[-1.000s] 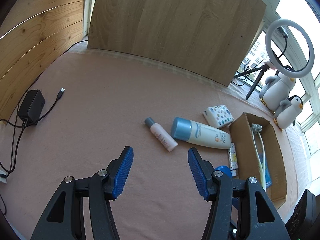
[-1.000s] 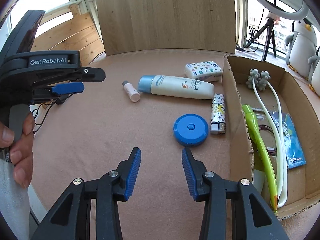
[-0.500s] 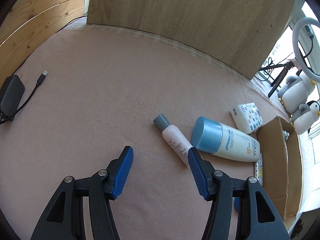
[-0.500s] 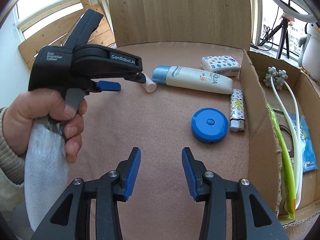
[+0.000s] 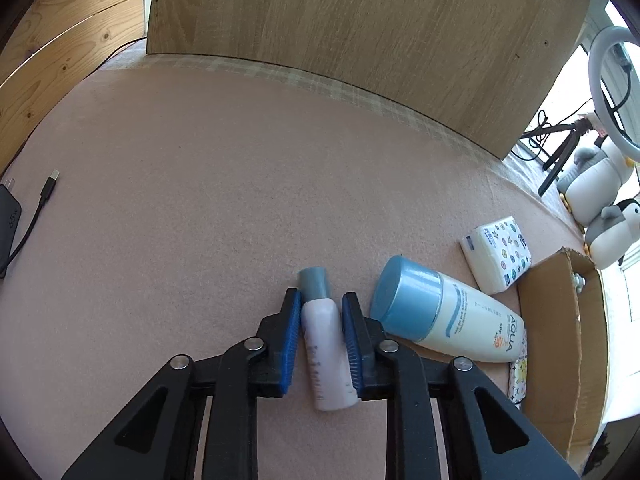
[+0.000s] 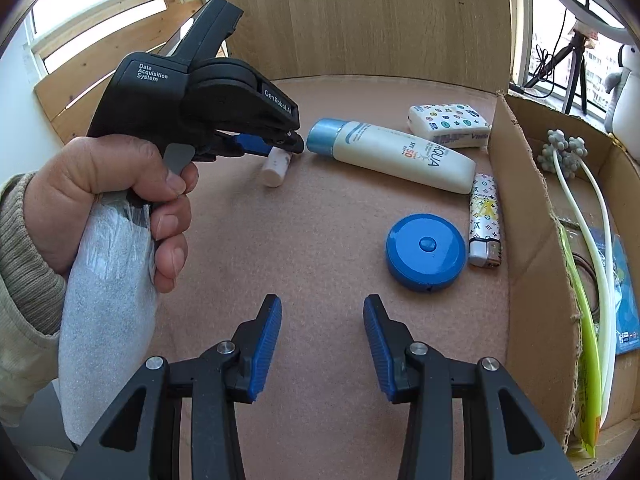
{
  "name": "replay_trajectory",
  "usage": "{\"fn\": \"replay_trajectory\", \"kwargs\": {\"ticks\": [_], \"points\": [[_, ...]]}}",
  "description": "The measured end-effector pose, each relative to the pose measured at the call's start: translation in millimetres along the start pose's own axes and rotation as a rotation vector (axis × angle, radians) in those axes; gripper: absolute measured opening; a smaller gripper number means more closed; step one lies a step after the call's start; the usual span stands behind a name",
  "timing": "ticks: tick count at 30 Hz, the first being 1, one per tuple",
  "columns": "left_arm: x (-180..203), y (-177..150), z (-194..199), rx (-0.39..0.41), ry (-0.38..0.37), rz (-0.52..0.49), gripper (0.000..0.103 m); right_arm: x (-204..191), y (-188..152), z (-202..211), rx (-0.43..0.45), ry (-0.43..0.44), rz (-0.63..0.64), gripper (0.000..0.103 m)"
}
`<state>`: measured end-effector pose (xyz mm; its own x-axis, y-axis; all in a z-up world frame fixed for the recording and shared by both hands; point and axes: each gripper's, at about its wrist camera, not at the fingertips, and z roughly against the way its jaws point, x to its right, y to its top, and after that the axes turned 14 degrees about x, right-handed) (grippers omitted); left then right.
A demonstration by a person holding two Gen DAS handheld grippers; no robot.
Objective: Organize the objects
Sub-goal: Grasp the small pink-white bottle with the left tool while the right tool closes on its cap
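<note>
Between the blue pads of my left gripper point(image 5: 320, 304) lies the small pink bottle point(image 5: 325, 350) with its grey-blue cap point(image 5: 315, 282) pointing away from me; the pads sit on either side of its body and appear to press against it, so I have it clasped while it rests flat on the pink-covered desk point(image 5: 200, 200). Just to its right lies the larger AQUA sunscreen bottle point(image 5: 448, 318), blue cap toward me, and beyond that a patterned tissue pack point(image 5: 498, 254) beside the corner of the cardboard box point(image 5: 560, 340). My right gripper point(image 6: 322, 316) hangs above bare desk with its fingers spread wide and nothing between them. Ahead of it and to the right sits a round blue tape measure point(image 6: 426, 252), with a patterned lighter point(image 6: 485, 220) just beside it, close against the wall of the box. Inside the box I see a white looped stalk with grey knobbly ends point(image 6: 562, 154), a long yellow-green item point(image 6: 584, 320) and a blue packet point(image 6: 626, 308). To the left, my left hand point(image 6: 108, 196) squeezes the trigger of the black handle. Farther back stands an upright wooden board point(image 5: 360, 32), and off to the right a ring light point(image 5: 610, 88) and two plush penguins point(image 5: 600, 204).
</note>
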<state>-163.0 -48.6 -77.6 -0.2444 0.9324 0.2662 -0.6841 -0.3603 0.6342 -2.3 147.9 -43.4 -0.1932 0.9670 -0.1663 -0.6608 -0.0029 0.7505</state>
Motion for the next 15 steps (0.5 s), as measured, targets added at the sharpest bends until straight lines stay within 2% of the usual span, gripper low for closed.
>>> {"fn": "replay_trajectory", "kwargs": {"ticks": [3,9,15], "points": [[-2,-6,5,0.006,-0.012,-0.016,0.021,-1,1,0,0.005,0.002,0.005,0.039],[-8,-31,30,-0.013,-0.05,0.016,0.021,-7,-2,2,0.005,0.016,0.014,0.039],[-14,-68,65,-0.062,-0.069,0.108,0.021,-18,-15,5,-0.003,0.06,0.035,0.039]]}}
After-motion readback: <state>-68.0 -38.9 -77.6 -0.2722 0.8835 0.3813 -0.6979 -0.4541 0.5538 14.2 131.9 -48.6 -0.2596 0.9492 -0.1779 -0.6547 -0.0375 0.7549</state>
